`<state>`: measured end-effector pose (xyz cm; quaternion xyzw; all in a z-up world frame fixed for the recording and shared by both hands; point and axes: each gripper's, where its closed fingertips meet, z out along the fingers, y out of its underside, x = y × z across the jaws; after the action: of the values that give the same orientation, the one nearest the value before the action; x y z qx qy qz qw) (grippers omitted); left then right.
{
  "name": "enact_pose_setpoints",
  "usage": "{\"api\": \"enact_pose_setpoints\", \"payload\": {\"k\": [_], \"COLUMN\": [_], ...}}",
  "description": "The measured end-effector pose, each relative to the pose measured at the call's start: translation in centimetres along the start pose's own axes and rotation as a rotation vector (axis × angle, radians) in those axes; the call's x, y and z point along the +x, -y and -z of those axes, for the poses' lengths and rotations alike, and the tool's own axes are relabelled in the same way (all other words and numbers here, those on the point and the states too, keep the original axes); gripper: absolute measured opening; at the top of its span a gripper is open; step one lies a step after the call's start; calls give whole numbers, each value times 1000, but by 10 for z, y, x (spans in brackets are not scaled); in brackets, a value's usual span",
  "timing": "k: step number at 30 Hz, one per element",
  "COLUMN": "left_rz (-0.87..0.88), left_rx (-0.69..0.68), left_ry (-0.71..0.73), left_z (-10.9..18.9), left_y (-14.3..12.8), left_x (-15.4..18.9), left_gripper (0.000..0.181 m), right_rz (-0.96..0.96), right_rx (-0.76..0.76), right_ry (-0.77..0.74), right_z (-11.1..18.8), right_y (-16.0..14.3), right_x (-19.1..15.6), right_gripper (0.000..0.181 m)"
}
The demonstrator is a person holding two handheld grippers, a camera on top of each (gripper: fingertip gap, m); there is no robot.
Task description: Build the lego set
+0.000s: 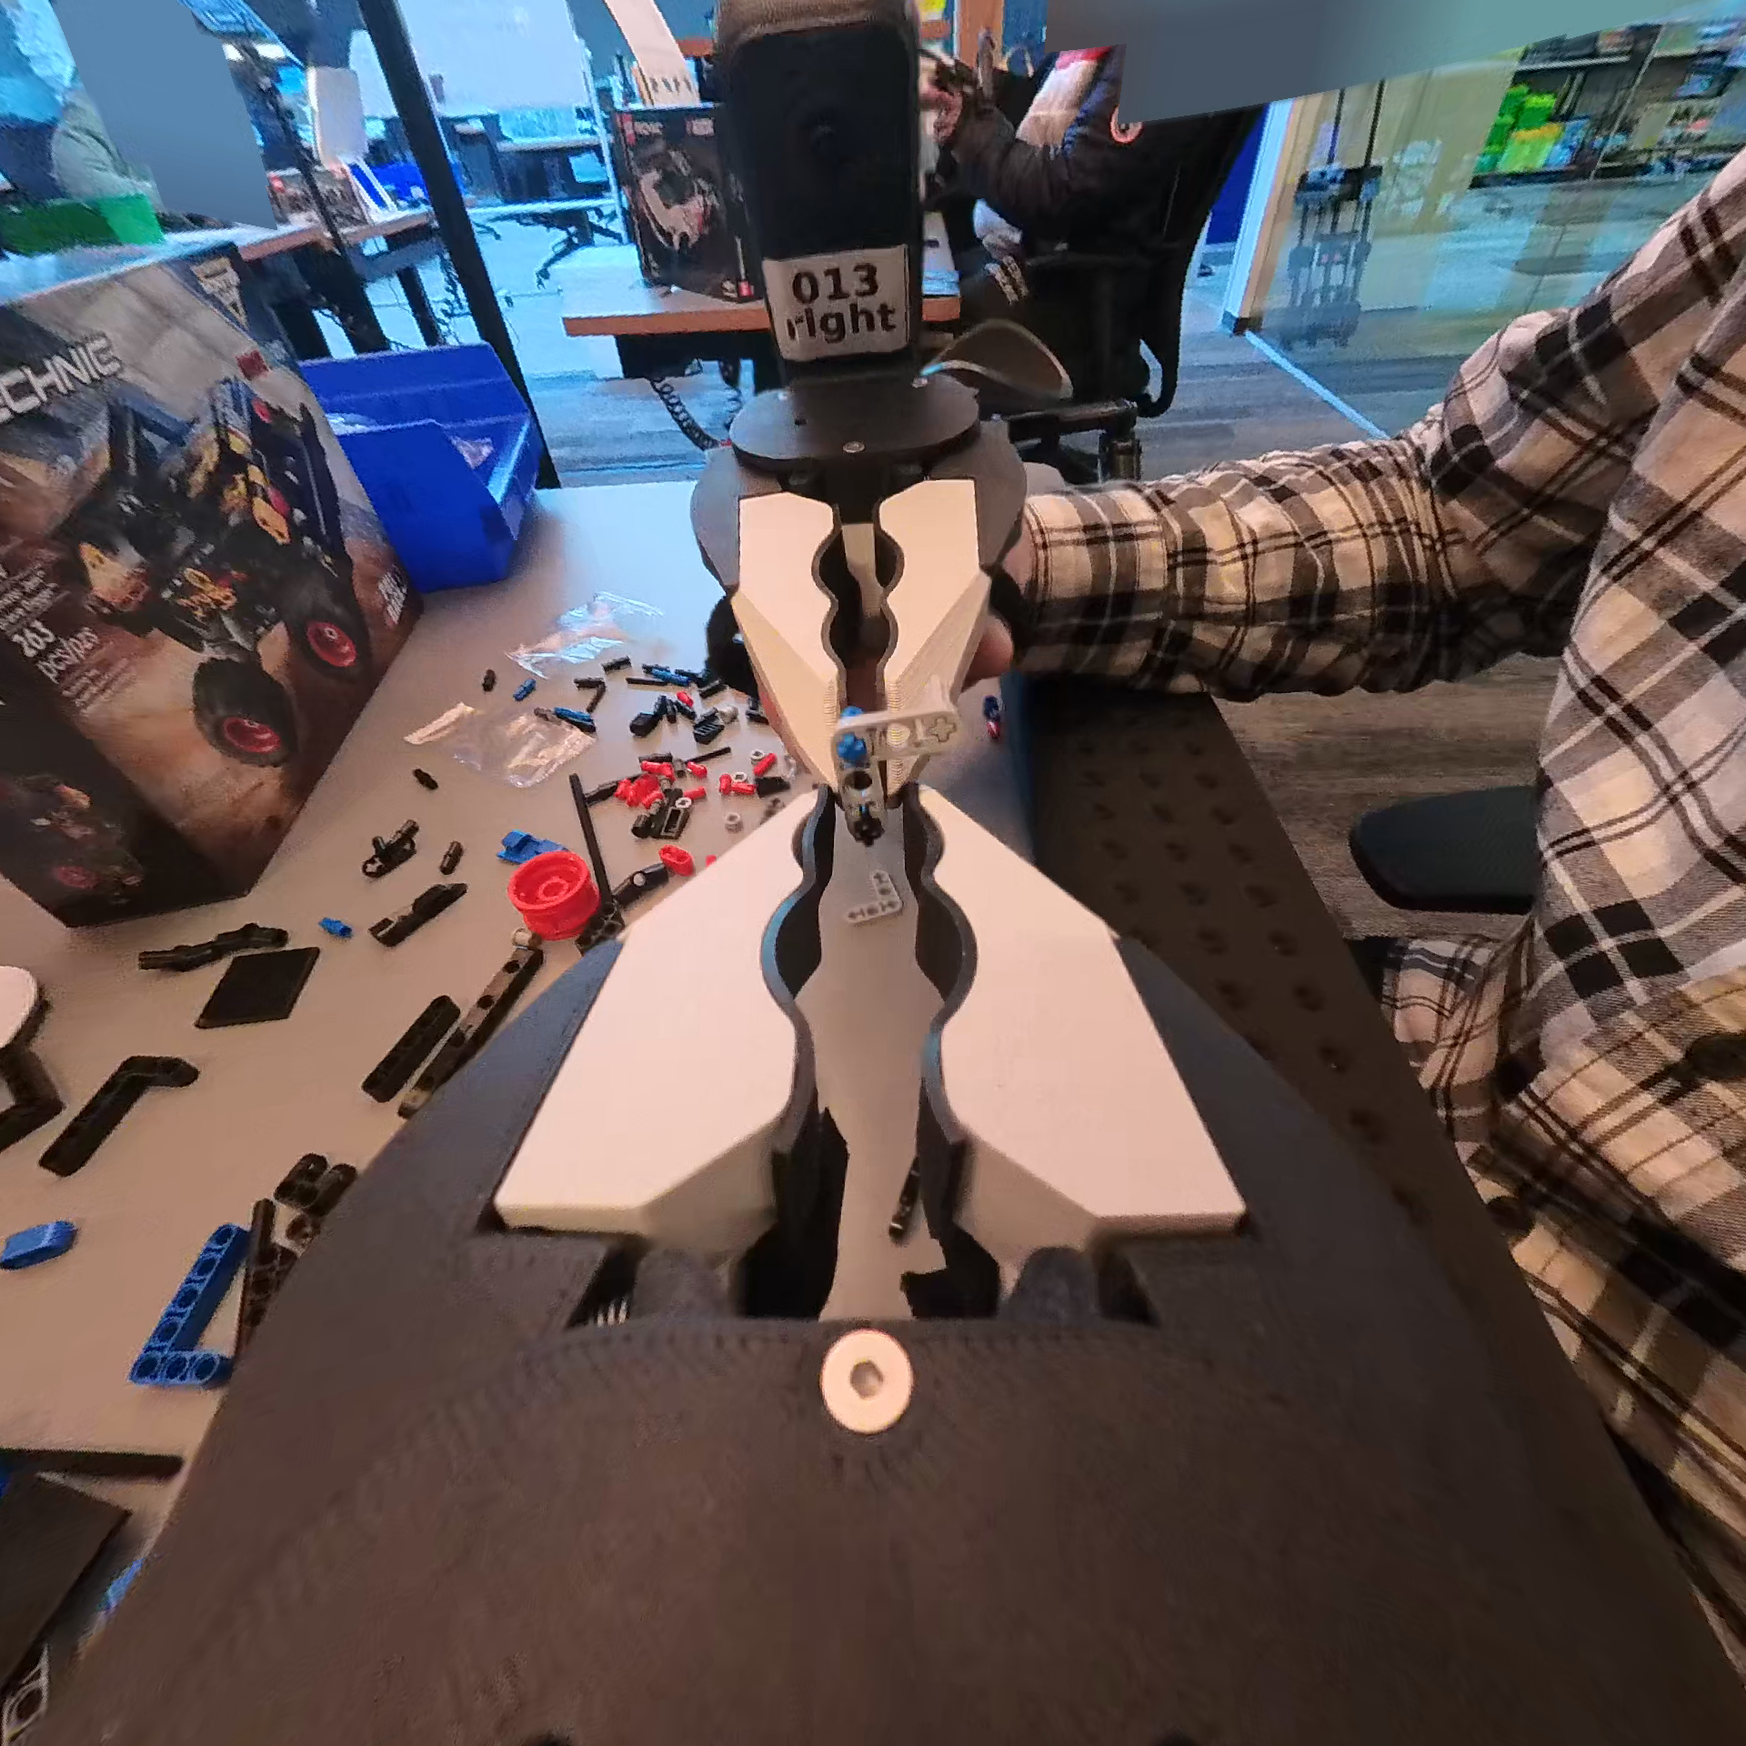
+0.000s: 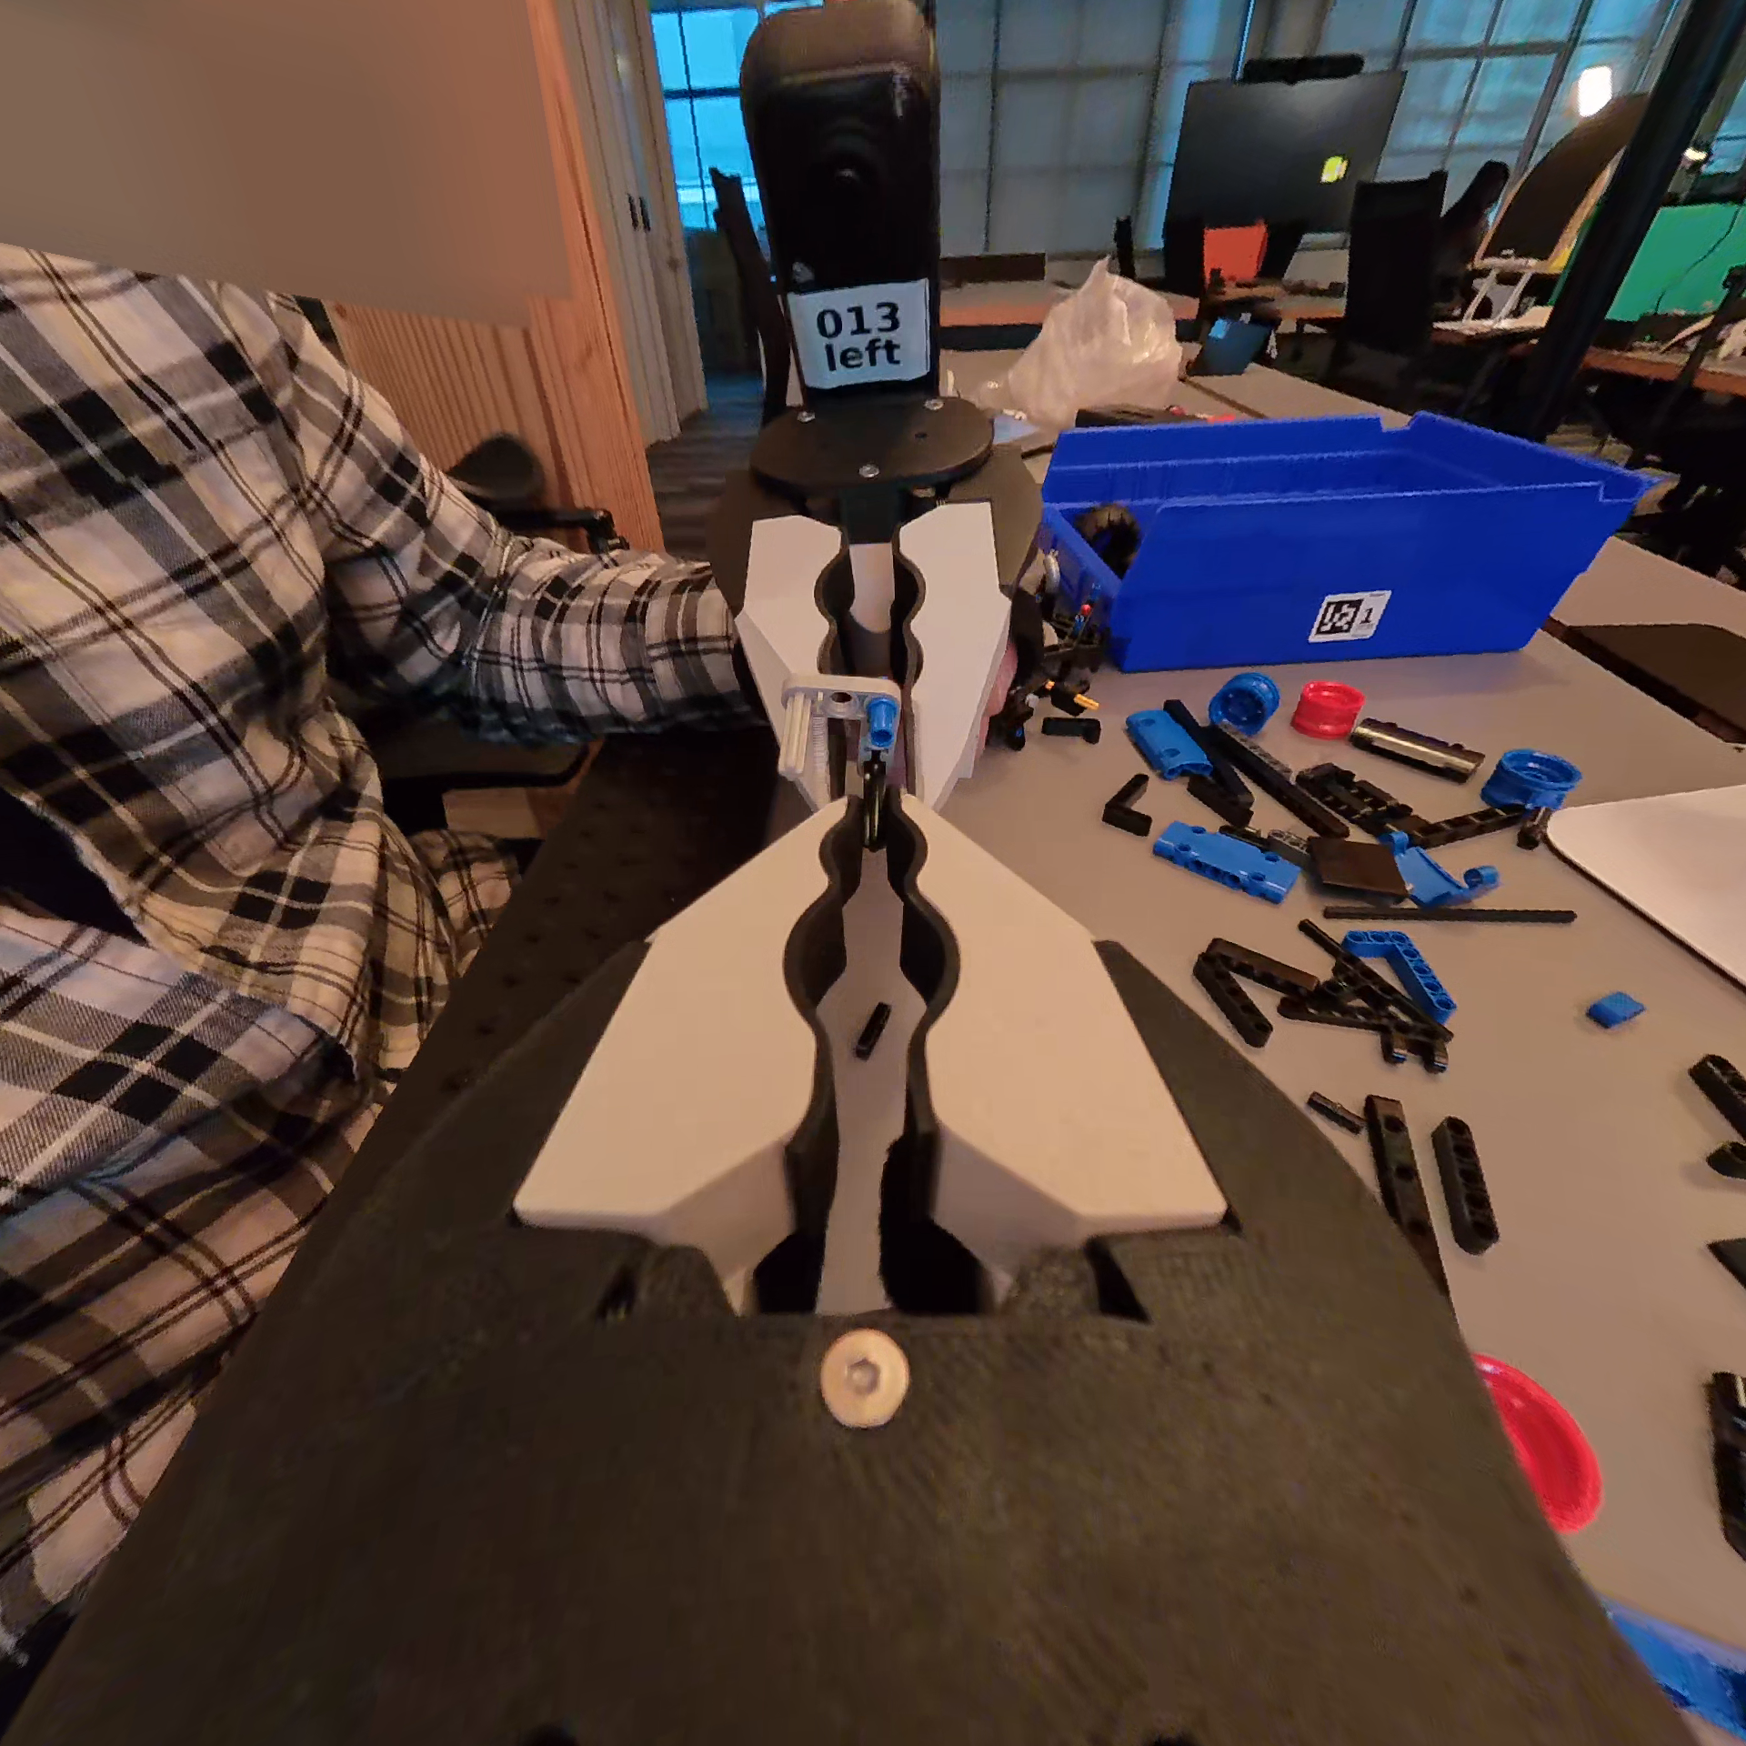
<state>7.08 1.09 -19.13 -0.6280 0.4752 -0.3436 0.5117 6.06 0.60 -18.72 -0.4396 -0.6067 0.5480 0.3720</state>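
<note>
A small light grey L-beam (image 1: 905, 733) with a blue pin (image 1: 852, 746) hangs in the air between my two grippers, which meet tip to tip over the table's edge. My left gripper (image 1: 871, 805) is nearly shut on the beam's lower end. The right gripper (image 1: 869, 779) faces it from above. In the right wrist view, my right gripper (image 2: 874, 814) is shut on a thin black pin (image 2: 874, 801) just under the beam (image 2: 833, 704) and its blue pin (image 2: 883, 715). The left gripper (image 2: 883, 789) faces it there.
Loose black, blue and red parts (image 1: 661, 756) cover the grey table (image 1: 312, 1068), among them a red wheel hub (image 1: 553, 893) and a second grey L-beam (image 1: 874, 898). The set's box (image 1: 161, 586) stands left, a blue bin (image 2: 1323, 539) behind. A black perforated board (image 1: 1181, 850) lines the near edge. Only a small space, under 4 cm, lies between the two pairs of fingers.
</note>
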Motion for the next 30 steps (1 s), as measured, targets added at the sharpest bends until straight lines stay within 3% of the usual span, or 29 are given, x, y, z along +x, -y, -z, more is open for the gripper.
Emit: {"api": "enact_pose_setpoints", "payload": {"k": [9, 21, 26, 30], "left_rz": [-65, -74, -179, -287], "left_rx": [-15, 9, -62, -154], "left_ry": [119, 155, 318, 451], "left_z": [-1, 5, 11, 12], "left_y": [3, 7, 2, -5], "left_x": [-13, -19, -37, -51], "left_gripper": [11, 5, 5, 4], "right_rz": [-1, -2, -19, -24], "right_rx": [32, -25, -7, -7], "right_ry": [-66, -111, -201, -219], "right_z": [3, 8, 26, 21], "right_y": [4, -4, 6, 12], "right_x": [13, 21, 33, 31], "right_gripper": [3, 5, 16, 32]}}
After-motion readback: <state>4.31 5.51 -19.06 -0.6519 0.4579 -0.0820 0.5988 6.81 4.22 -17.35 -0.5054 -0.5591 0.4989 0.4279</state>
